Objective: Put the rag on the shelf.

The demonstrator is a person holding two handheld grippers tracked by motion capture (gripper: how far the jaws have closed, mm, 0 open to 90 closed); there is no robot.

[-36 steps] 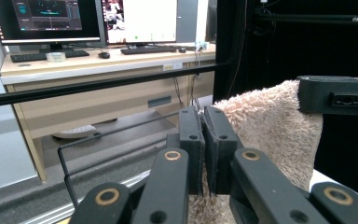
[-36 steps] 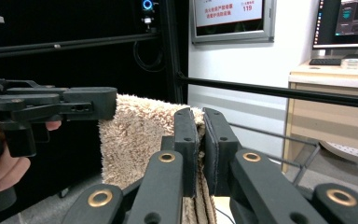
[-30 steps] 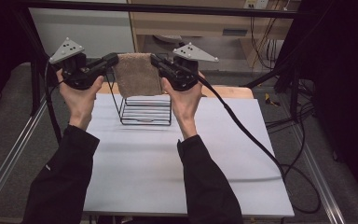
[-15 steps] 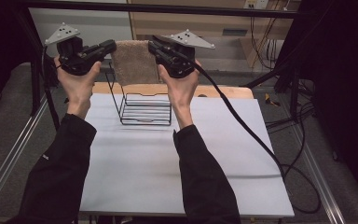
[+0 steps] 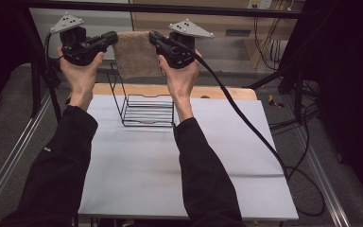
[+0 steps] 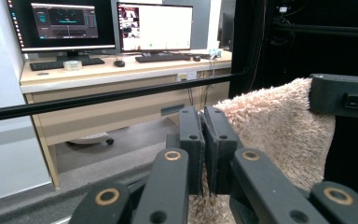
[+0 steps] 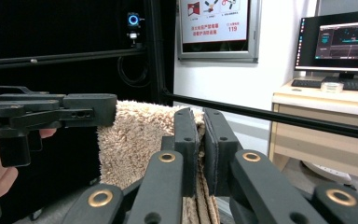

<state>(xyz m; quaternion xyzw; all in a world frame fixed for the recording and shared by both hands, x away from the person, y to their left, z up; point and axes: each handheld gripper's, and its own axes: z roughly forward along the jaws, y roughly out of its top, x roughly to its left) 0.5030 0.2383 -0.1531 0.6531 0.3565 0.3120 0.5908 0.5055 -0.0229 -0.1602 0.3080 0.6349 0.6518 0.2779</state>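
Note:
A beige fluffy towel (image 5: 136,59) hangs stretched between my two grippers, held up above a black wire rack (image 5: 146,109) on the white table (image 5: 170,170). My left gripper (image 5: 109,39) is shut on the towel's upper left corner, my right gripper (image 5: 153,38) on its upper right corner. In the left gripper view the jaws (image 6: 204,122) pinch the edge of the towel (image 6: 275,126), with the other gripper (image 6: 345,95) at its far corner. In the right gripper view the jaws (image 7: 199,122) clamp the towel (image 7: 137,140), and the other gripper (image 7: 74,109) holds the opposite corner.
A black frame bar (image 5: 170,8) crosses just behind the grippers. The right gripper's cable (image 5: 246,123) trails across the table's right side. A wooden board (image 5: 217,91) lies along the far table edge. A desk with monitors (image 6: 107,28) stands beyond.
Both hands have risen and moved away from the person, lifting the towel off the top of the wire rack. Both grips on its corners are unchanged.

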